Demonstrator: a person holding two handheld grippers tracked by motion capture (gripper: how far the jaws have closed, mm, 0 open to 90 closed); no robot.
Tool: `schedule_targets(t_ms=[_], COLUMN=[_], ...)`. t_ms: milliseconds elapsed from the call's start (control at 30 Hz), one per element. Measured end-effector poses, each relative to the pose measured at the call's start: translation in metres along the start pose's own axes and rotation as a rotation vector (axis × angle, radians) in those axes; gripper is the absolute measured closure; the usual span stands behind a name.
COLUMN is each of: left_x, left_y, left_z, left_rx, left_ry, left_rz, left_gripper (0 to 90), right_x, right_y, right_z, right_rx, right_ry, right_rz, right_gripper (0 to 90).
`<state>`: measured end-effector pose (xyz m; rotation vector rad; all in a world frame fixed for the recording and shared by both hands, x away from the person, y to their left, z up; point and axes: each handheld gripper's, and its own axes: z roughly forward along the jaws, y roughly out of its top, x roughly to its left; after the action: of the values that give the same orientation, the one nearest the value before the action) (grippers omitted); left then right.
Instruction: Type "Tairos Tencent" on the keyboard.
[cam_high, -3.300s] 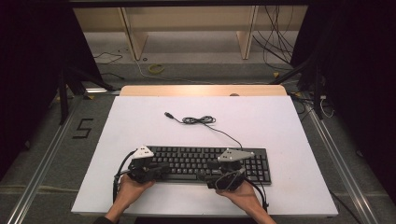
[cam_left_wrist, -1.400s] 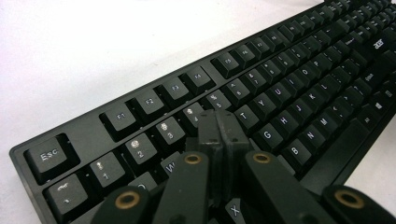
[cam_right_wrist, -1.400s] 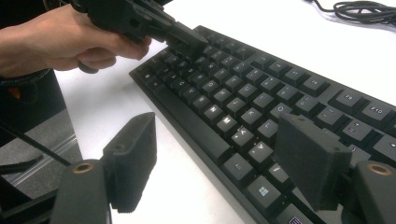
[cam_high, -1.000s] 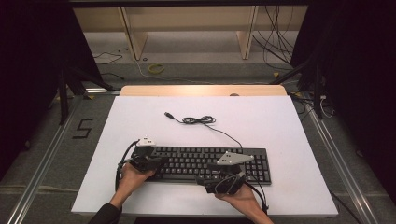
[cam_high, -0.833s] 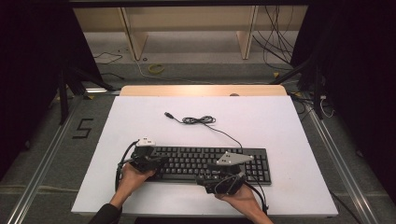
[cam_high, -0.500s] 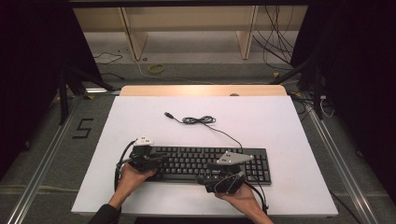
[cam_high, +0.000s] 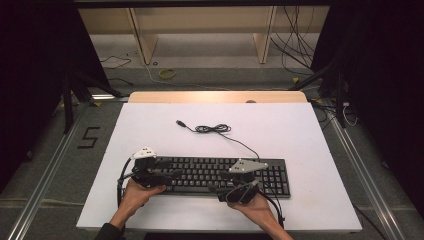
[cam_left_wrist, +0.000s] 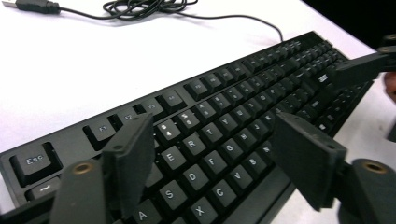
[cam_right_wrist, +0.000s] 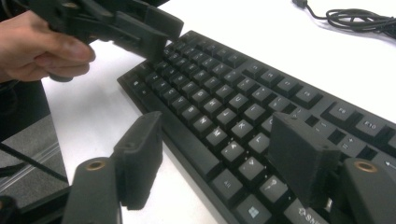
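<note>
White rectangular tabletop with a pale wooden far edge, standing on grey carpet between two metal rails; a light wooden shelf frame stands beyond it. One black full-size plastic keyboard lies flat near the near edge, its long side running left to right, keys up. Its single thin black cable runs toward the far side, bunches into one loose coil at mid-table and ends in one unplugged USB plug, probably laid out so that it stays clear of the hands.

Two hand-held grippers work the keyboard, one at each end of the main key block. The left gripper has just been opening: its two black jaws stand spread above the left letter keys, with nothing pinched between them. The right gripper has just been closing slightly, yet its two jaws also stand spread, straddling the keyboard's near edge without pressing on it. This paired placement suggests that the keyboard is to be steadied or shifted by both ends, though no grip exists yet. Each gripper carries one grey three-cornered plate, and each trails one cable.
</note>
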<state>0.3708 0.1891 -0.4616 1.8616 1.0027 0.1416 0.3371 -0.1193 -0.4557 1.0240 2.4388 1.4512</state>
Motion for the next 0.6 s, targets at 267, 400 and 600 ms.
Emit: schedule_targets(t_ms=[267,400,600], left_x=[-0.010,-0.012,-0.014], left_y=[-0.002,-0.003,-0.006], left_z=[-0.004,-0.006,-0.009], left_rx=[-0.033,-0.035,-0.043], left_ry=[-0.043,-0.039,-0.034], left_rz=[0.030,0.034,0.032], left_gripper=[20.5,19.7,19.6], right_x=[-0.002,-0.002,-0.002], right_y=[0.006,0.008,0.009], right_z=[0.010,0.017,0.025], right_rx=[0.007,0.016,0.029], right_ry=[0.005,0.012,0.012], right_rz=[-0.011,-0.020,-0.030], right_gripper=[43.1,46.8,53.0])
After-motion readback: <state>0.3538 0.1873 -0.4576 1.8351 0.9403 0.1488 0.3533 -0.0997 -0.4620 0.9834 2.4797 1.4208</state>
